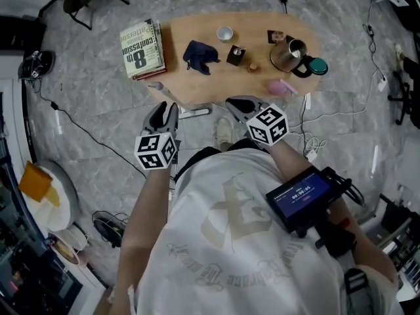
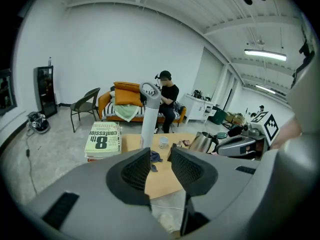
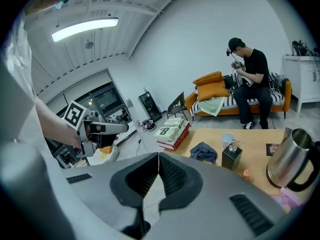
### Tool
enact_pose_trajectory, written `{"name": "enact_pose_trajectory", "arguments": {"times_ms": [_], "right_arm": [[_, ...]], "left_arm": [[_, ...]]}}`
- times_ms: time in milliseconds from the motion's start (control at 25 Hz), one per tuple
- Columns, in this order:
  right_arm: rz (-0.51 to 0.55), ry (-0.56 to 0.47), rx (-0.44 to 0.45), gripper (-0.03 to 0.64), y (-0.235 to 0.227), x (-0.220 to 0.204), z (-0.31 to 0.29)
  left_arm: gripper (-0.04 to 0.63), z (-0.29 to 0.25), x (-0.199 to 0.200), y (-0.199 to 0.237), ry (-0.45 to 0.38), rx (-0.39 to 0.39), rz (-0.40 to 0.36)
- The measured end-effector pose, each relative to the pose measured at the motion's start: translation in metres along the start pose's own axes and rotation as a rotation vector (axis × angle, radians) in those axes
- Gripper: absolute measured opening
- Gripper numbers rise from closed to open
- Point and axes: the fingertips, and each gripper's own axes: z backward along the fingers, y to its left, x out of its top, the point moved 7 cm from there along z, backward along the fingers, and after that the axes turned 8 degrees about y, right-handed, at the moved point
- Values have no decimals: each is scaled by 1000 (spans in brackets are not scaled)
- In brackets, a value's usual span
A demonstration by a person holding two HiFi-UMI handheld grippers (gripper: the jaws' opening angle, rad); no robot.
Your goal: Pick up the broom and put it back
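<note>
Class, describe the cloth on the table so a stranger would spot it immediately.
Start at the wooden table. On it, between the book stack at its left end and the black pump bottle, lies the cloth. It alone is crumpled and dark blue.

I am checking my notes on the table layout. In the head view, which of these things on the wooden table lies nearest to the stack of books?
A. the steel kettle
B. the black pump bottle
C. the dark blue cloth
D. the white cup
C: the dark blue cloth lies just beside the stack of books, while the white cup, the black pump bottle and the steel kettle stand further along the table.
</note>
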Motion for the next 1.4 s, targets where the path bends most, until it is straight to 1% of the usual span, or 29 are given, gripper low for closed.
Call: {"name": "enact_pose_trajectory", "arguments": {"times_ms": [160, 280, 640, 920, 1080, 1200, 1400], "right_arm": [[-4, -4, 3, 18, 3, 0, -4], [-10, -6, -1, 18, -4, -1, 0], [-34, -8, -33, 18, -17, -7, 9], [-50, -15, -66, 18, -26, -10, 18], [-71, -14, -91, 18, -31, -16, 28], [-90, -9, -111, 18, -34, -22, 35], [-110, 7, -134, 18, -38, -35, 40]], "left_arm": [[213, 0, -1, 12, 21, 73, -2], [256, -7, 4, 13, 25, 98, -2], [256, -31, 15, 23, 34, 111, -7], [256, -58, 5, 35, 94, 112, 11], [253, -70, -2, 43, 131, 133, 3], [250, -76, -13, 51, 165, 148, 13], [186, -87, -32, 58, 206, 141, 24]]}}
